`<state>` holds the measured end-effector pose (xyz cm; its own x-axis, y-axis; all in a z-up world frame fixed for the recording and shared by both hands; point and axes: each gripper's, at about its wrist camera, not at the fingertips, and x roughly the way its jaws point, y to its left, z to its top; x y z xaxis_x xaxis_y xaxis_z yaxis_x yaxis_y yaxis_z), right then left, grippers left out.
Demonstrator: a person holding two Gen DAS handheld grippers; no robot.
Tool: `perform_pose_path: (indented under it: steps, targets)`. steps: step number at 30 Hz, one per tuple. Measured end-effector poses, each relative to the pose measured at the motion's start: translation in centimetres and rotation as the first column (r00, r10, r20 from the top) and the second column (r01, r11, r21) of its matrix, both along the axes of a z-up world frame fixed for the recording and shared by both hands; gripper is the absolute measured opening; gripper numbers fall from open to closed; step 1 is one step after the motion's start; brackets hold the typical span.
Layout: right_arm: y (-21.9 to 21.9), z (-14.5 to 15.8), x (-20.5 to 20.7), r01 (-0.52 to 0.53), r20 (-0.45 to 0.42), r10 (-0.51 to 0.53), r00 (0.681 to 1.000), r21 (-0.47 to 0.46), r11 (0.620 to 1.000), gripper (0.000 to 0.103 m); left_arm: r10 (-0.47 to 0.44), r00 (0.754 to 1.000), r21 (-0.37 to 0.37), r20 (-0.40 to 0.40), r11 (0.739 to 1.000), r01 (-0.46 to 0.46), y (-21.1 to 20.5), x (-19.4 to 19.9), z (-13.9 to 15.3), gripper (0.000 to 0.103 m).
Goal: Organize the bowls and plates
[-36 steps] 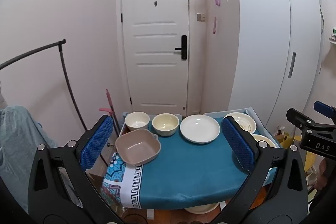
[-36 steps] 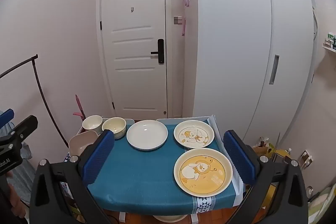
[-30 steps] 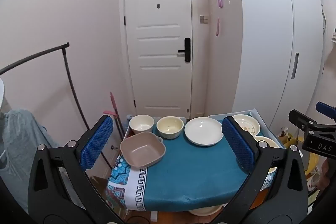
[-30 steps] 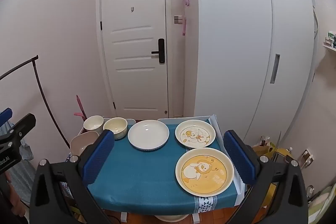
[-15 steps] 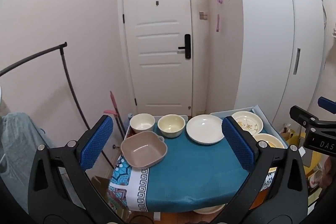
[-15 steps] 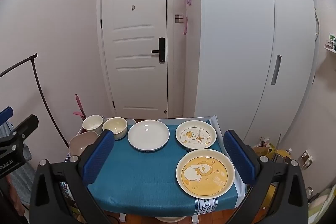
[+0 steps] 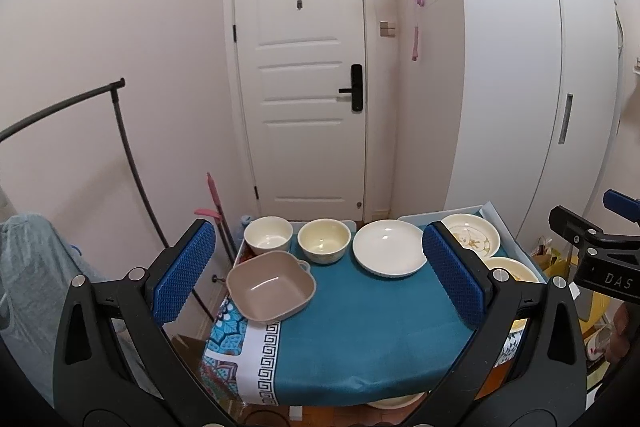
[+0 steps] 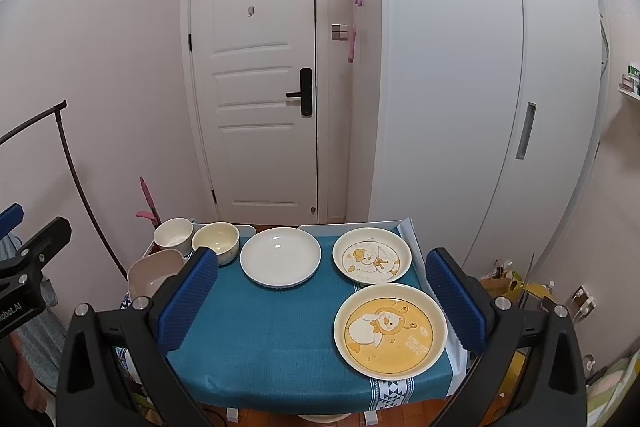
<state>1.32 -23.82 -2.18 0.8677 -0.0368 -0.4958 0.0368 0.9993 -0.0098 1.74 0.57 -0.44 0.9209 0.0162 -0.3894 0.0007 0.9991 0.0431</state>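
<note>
A small table with a teal cloth [image 7: 360,315] [image 8: 260,339] carries the dishes. At its back left stand a white bowl [image 7: 268,235] [image 8: 173,234] and a cream bowl [image 7: 324,239] [image 8: 216,241]; a square tan bowl [image 7: 271,285] [image 8: 154,273] sits in front of them. A plain white plate [image 7: 387,247] [image 8: 280,255] lies at the back middle. To the right are a duck plate [image 8: 372,255] [image 7: 472,234] and a larger yellow duck plate [image 8: 390,331]. My left gripper [image 7: 320,279] and right gripper [image 8: 320,301] hover open and empty before the table.
A white door [image 7: 300,67] and tall white wardrobe [image 8: 480,87] stand behind the table. A black clothes rail [image 7: 80,103] with grey cloth is at the left. Bags and clutter lie on the floor at the right [image 8: 516,291].
The left wrist view has shifted slightly, so the table sits a little more to the right and nearer. The right view barely changed. No dish moved.
</note>
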Motion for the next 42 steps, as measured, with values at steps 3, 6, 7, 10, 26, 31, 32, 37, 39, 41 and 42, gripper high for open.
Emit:
perform_pose_path:
  steps: [3, 6, 7, 10, 26, 31, 32, 37, 39, 41, 42]
  targets:
    - [-0.01, -0.03, -0.02, 0.0, 0.0, 0.0, 1.0, 0.0, 1.0, 0.103, 0.001, 1.0, 0.002, -0.002, 1.0, -0.001, 0.0, 0.21, 0.1, 0.103]
    - [-0.01, 0.0, 0.09, 0.0, 0.0, 0.0, 1.0, 0.002, 1.0, 0.103, 0.004, 1.0, 0.003, -0.004, 1.0, -0.004, 0.0, 0.38, 0.08, 0.103]
    - [-0.01, -0.03, 0.14, -0.001, -0.001, 0.001, 1.0, 0.002, 1.0, 0.103, 0.005, 1.0, 0.005, -0.004, 1.0, -0.005, -0.01, 0.39, 0.06, 0.103]
    - [-0.01, -0.05, 0.1, 0.0, -0.002, 0.0, 1.0, 0.001, 1.0, 0.103, 0.004, 1.0, 0.004, -0.005, 1.0, -0.004, 0.01, 0.44, 0.0, 0.103]
    - [-0.06, -0.15, 0.27, 0.0, -0.005, 0.0, 1.0, 0.004, 1.0, 0.103, -0.001, 1.0, 0.013, -0.002, 1.0, 0.001, -0.12, 0.74, -0.07, 0.103]
    - [-0.06, -0.14, 0.3, 0.0, -0.006, 0.0, 1.0, 0.003, 1.0, 0.103, 0.004, 1.0, 0.005, 0.006, 1.0, -0.004, -0.13, 0.75, 0.06, 0.103]
    - [-0.07, -0.13, 0.31, 0.0, -0.006, 0.0, 1.0, 0.004, 1.0, 0.103, 0.006, 1.0, 0.007, 0.007, 1.0, -0.006, -0.14, 0.81, 0.12, 0.103]
    - [-0.07, -0.1, 0.32, -0.001, -0.007, 0.001, 1.0, 0.004, 1.0, 0.103, 0.019, 1.0, 0.017, 0.016, 1.0, -0.019, -0.2, 0.78, 0.27, 0.103]
    - [-0.08, -0.08, 0.32, -0.003, -0.007, 0.003, 1.0, 0.004, 1.0, 0.103, 0.016, 1.0, 0.01, 0.02, 1.0, -0.016, -0.1, 0.7, 0.38, 0.103]
    - [0.01, -0.15, 0.46, -0.003, -0.011, 0.003, 1.0, 0.004, 1.0, 0.103, 0.013, 1.0, 0.007, 0.021, 1.0, -0.013, 0.0, 0.69, 0.5, 0.103]
    - [0.11, -0.19, 0.53, -0.003, -0.012, 0.003, 1.0, 0.003, 1.0, 0.103, 0.015, 1.0, 0.007, 0.021, 1.0, -0.015, -0.05, 0.74, 0.58, 0.103]
